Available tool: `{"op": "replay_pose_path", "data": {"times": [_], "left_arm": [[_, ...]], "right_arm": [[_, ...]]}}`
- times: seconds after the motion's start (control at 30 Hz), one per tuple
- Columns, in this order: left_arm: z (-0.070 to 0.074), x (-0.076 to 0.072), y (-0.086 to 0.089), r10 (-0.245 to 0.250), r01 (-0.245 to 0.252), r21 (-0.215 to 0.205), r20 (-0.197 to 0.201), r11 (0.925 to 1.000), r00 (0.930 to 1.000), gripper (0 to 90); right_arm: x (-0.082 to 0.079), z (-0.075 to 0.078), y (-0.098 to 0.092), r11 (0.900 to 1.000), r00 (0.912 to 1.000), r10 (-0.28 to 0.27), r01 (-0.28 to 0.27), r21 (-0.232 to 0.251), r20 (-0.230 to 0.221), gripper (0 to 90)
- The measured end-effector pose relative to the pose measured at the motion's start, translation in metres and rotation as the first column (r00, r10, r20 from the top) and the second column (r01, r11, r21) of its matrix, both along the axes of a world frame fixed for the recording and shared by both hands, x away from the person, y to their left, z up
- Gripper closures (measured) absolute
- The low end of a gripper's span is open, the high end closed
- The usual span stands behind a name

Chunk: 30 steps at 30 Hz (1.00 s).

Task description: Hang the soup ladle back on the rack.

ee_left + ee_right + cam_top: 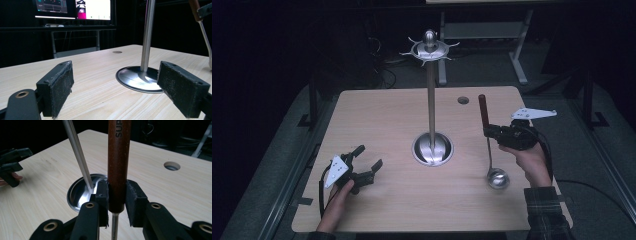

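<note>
surface: wooden table [387,115] (round hole) | on it: stand base [432,149]

Left gripper [115,91] jaws stand wide apart above the table [100,67]; stand base [137,78] gleams beyond, pole [147,35] rising upright.

Cut off and hidden parts

In the right gripper view the ladle [118,157] handle runs off the top edge, lettering clipped; the pole [147,35] top leaves the left gripper view's upper edge.
</note>
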<state>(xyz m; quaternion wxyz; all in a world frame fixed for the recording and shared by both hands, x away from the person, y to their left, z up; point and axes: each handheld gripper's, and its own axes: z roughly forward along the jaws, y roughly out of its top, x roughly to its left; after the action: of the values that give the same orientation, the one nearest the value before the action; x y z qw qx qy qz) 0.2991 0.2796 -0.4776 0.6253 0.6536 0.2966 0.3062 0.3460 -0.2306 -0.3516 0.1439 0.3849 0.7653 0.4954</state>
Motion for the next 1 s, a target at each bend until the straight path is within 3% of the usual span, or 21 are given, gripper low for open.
{"op": "replay_pose_path", "data": {"times": [0.47,1.0], "left_arm": [[0.0,0.0,0.0,0.0,0.0,-0.002,0.002,1.0,1.0,13.1],[0.0,0.0,-0.001,0.002,-0.002,-0.013,-0.001,0.9999,1.0,13.1]], "right_arm": [[-0.01,0.015,0.003,0.999,0.9976,0.019,-0.021,0.032,0.067,73.1],[-0.016,0.029,0.008,0.995,0.9934,0.046,-0.054,0.078,0.105,73.1]]}}
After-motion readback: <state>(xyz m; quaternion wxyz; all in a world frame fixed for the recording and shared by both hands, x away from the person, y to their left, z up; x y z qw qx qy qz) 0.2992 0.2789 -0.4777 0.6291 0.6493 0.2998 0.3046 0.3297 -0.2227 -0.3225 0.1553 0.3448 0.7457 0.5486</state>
